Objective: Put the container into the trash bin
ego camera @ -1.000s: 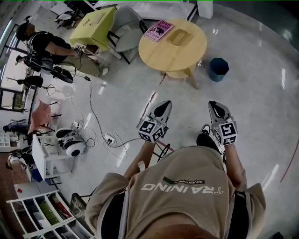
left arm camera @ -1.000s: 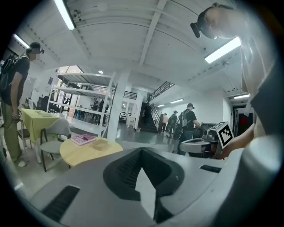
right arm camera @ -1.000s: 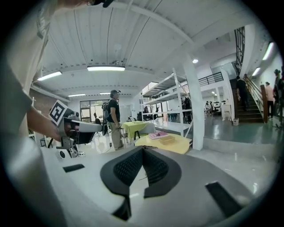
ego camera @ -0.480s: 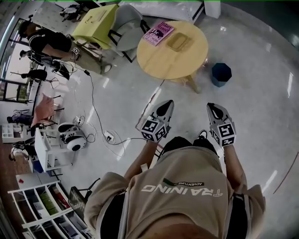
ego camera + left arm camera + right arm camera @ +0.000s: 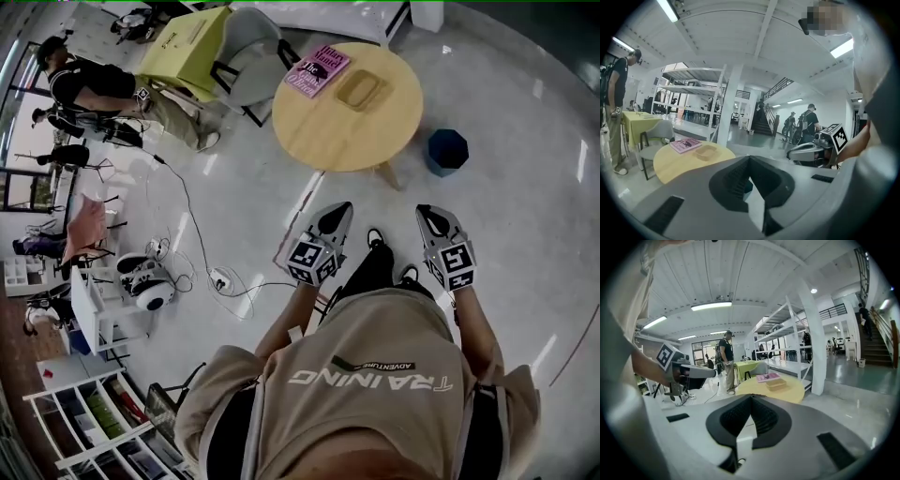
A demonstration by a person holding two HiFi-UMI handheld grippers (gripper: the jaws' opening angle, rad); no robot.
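A shallow tan container (image 5: 361, 90) lies on the round yellow table (image 5: 328, 131), beside a pink book (image 5: 316, 69). The dark blue trash bin (image 5: 447, 150) stands on the floor right of the table. My left gripper (image 5: 336, 212) and right gripper (image 5: 424, 214) are held side by side before my body, well short of the table, both shut with nothing in them. The left gripper view shows its jaws (image 5: 749, 159) closed, with the container (image 5: 707, 152) ahead to the left. In the right gripper view the jaws (image 5: 751, 397) are closed, and the container (image 5: 776, 384) sits ahead on the table (image 5: 787, 393).
A grey chair (image 5: 253, 56) and a green-covered table (image 5: 187, 42) stand left of the round table, with a person (image 5: 89, 84) beside them. Cables and a power strip (image 5: 220, 278) trail over the floor at my left. White shelves (image 5: 94, 323) line the left edge.
I have stepped forward a little: the table and bin have shifted slightly in the head view. Both grippers stay shut in the same place before my body.
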